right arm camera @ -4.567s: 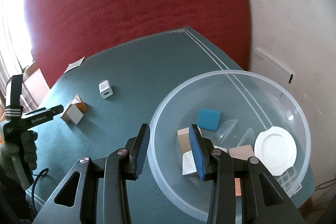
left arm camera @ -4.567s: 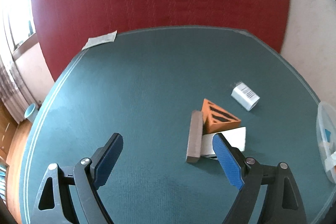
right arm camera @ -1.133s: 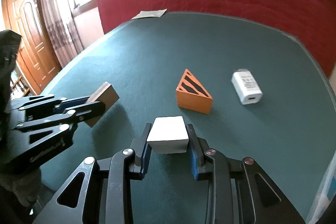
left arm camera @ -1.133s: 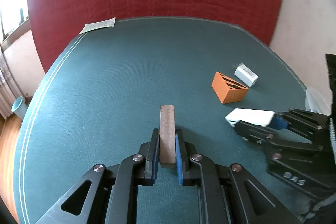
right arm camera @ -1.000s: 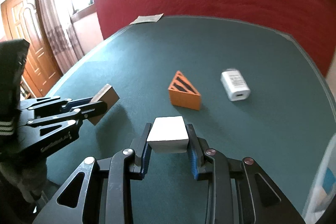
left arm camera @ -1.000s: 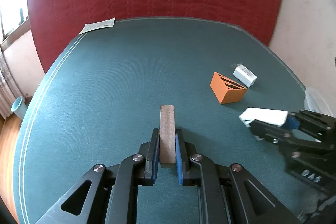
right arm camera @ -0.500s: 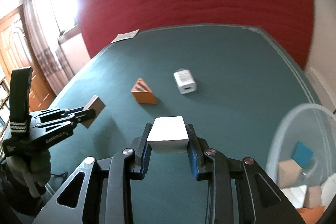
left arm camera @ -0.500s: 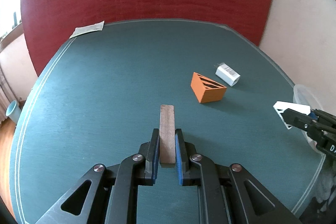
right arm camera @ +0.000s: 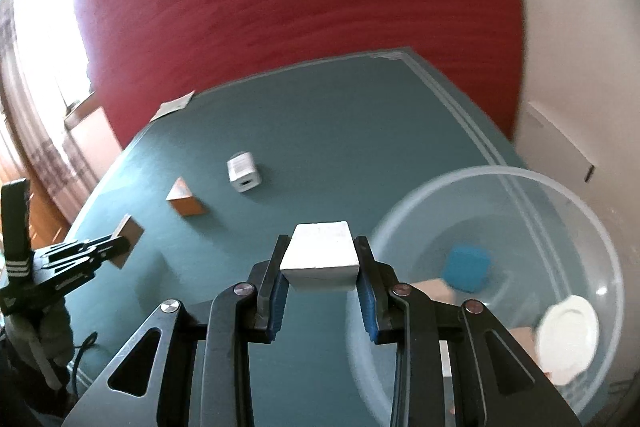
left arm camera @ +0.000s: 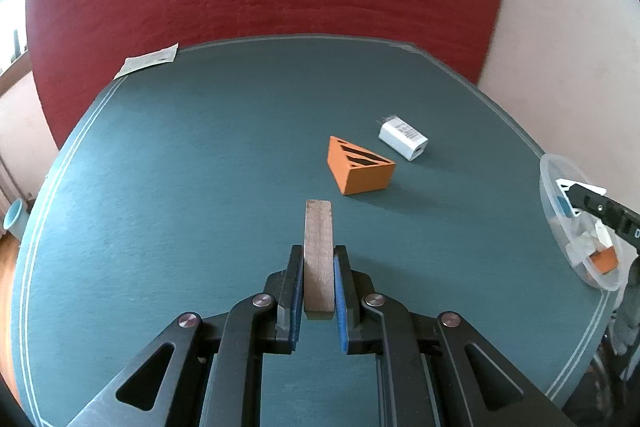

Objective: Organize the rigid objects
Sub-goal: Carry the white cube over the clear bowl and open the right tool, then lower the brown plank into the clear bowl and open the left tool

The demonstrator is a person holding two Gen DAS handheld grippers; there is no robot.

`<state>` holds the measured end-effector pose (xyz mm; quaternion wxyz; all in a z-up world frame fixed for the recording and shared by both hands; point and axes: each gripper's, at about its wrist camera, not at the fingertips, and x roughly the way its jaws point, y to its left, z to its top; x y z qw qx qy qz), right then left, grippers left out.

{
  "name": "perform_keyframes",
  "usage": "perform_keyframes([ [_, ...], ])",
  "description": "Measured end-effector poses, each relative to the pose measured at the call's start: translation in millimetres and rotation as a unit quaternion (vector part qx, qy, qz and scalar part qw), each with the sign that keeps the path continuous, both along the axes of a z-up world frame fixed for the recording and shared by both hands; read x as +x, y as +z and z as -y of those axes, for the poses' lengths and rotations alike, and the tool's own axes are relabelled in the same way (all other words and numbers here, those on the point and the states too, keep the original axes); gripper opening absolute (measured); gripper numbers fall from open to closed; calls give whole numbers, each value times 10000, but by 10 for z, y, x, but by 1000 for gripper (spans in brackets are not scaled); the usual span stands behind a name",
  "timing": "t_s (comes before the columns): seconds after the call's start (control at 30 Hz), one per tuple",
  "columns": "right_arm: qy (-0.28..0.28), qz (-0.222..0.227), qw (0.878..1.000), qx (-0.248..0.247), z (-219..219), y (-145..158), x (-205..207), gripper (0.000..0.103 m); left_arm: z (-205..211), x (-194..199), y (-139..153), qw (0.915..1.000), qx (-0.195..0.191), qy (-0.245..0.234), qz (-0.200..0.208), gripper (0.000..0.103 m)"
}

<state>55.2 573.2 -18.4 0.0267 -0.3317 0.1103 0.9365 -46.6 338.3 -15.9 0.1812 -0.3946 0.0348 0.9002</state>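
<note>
My left gripper (left arm camera: 318,279) is shut on a brown wooden block (left arm camera: 319,247) and holds it above the green table; it also shows in the right wrist view (right arm camera: 120,247). My right gripper (right arm camera: 320,267) is shut on a white block (right arm camera: 320,253), held beside the near rim of the clear plastic bowl (right arm camera: 520,175); its tip with the block shows over the bowl (left arm camera: 560,227) in the left wrist view (left arm camera: 576,193). An orange wedge (left arm camera: 358,169) and a white charger (left arm camera: 403,139) lie on the table.
The bowl holds a blue block (right arm camera: 466,269), a white round piece (right arm camera: 568,339) and tan blocks. A paper slip (left arm camera: 148,60) lies at the table's far left edge. A red quilted panel stands behind the table (left arm camera: 200,155).
My right gripper has swung right with the white block, from near the orange wedge to the bowl's rim. My left gripper still holds the wooden block and has shifted slightly.
</note>
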Motion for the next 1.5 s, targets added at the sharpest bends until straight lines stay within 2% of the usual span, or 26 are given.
perform_keyframes([
  [0.5,-1137,-64,9932,-248,-706,28,297,32,-205,68,122,9996,106,-262,-92,14],
  [0.93,-1315,-186,9904,-393,-814,41,364,32,-541,146,320,9967,254,-718,-282,14],
  [1.23,-1444,-252,9881,-456,-870,57,389,32,-919,255,432,9908,353,-1270,-323,14],
  [1.5,-1670,-287,9849,-364,-910,112,430,32,-1400,270,313,9823,290,-1843,-166,14],
])
